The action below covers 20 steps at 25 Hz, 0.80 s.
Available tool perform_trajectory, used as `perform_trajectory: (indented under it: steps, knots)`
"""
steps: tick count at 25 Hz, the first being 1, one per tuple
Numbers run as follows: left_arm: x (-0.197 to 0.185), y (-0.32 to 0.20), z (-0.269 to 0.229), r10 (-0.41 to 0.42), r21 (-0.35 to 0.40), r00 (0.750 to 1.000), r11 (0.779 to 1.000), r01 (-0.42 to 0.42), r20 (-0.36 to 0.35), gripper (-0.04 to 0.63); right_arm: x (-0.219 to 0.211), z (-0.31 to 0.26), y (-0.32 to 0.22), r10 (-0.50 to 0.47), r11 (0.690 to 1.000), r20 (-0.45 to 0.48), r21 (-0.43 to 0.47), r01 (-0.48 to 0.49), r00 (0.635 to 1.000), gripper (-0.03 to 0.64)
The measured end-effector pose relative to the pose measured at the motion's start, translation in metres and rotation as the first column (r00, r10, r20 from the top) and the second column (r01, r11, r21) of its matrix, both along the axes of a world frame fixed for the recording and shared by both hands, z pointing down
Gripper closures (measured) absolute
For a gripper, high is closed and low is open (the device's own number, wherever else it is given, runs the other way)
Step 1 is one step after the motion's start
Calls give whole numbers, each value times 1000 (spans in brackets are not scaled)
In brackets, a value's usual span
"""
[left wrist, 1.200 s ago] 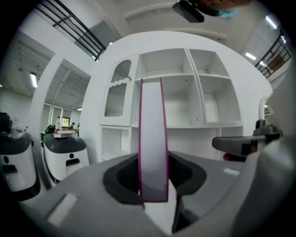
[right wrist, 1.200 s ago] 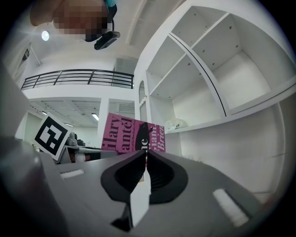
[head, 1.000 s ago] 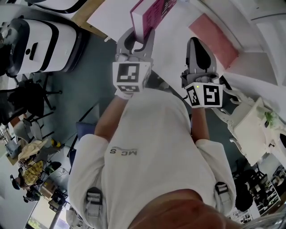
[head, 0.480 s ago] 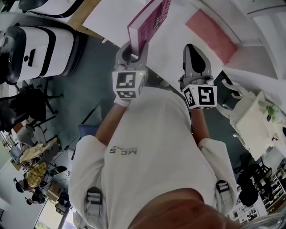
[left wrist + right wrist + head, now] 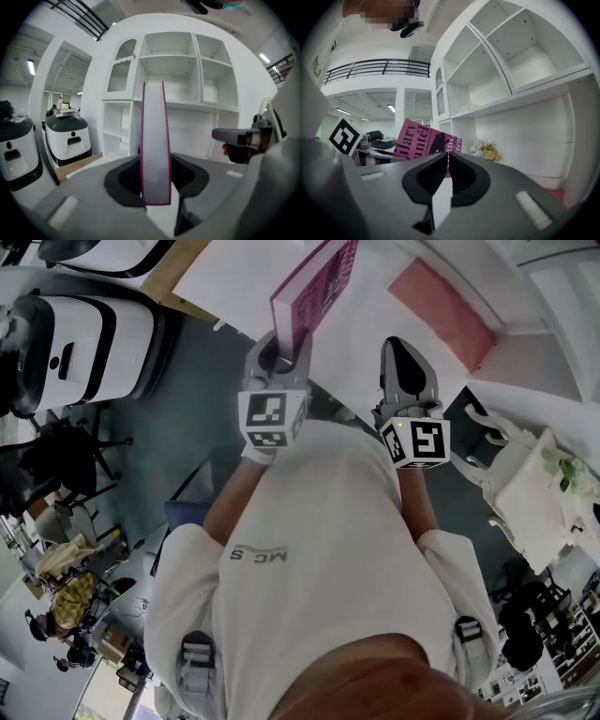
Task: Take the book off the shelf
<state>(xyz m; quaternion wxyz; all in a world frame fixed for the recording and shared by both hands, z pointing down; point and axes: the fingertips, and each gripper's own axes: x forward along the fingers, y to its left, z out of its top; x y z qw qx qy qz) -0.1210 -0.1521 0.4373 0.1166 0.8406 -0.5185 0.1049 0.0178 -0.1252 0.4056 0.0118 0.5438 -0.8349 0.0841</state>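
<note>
The left gripper [image 5: 286, 341] is clamped on the lower edge of the pink book [image 5: 316, 287], which stands upright between its jaws, out in front of the white shelf [image 5: 187, 56] and seemingly clear of it, though the warped head view leaves that uncertain. Over the last second both grippers have sunk slightly, bringing the book down. The right gripper [image 5: 406, 352] is closed and empty. The removal looks essentially done.
</note>
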Motion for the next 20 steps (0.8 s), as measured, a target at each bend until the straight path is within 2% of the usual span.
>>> perform_trajectory:
  steps: [20]
  knots:
    - [10, 6, -5, 2, 12, 1000, 1000, -2, 2, 456, 2, -1, 8, -25, 1000, -5, 4, 25, 1000, 620]
